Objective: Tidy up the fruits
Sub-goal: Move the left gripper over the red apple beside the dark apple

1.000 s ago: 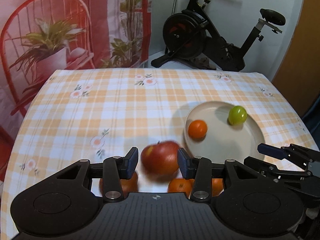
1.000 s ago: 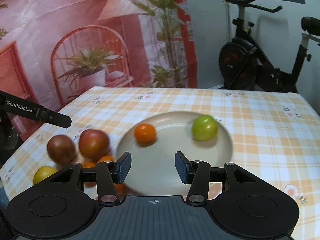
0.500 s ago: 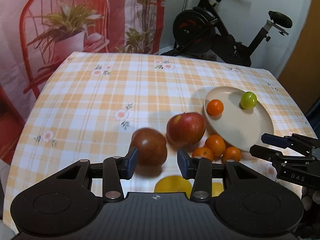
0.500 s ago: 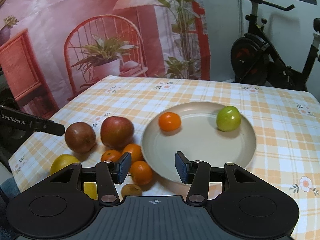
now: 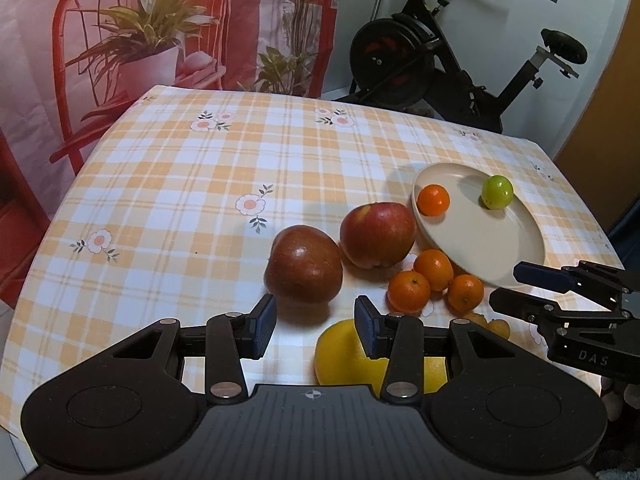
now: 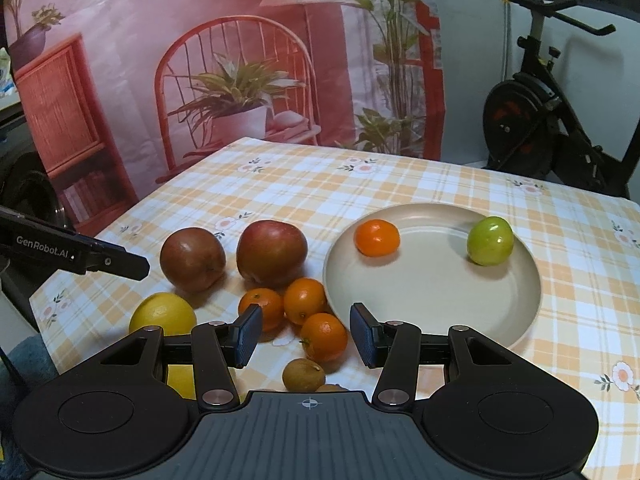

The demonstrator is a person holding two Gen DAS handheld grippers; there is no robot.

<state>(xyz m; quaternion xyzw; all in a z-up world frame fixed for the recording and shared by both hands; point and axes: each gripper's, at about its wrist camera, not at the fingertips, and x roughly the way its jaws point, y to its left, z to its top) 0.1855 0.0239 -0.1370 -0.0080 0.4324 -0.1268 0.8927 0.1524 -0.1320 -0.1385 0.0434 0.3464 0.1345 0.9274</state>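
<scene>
My left gripper (image 5: 316,326) and right gripper (image 6: 306,335): fingers apart, empty, above fruit near the counter's (image 5: 180,184) front edge.

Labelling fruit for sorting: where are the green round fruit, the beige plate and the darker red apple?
green round fruit (image 6: 490,241), right wrist view, its middle.
beige plate (image 6: 436,300), right wrist view, bare floor.
darker red apple (image 5: 303,265), left wrist view, its front.

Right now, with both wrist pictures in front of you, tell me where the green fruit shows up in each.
Left wrist view: the green fruit sits right of centre, upper right, at the far edge of the plate.
Right wrist view: the green fruit lies right of centre, on the plate's far right side.
Shared landmark: the orange on the plate, left of the green fruit in both.
</scene>
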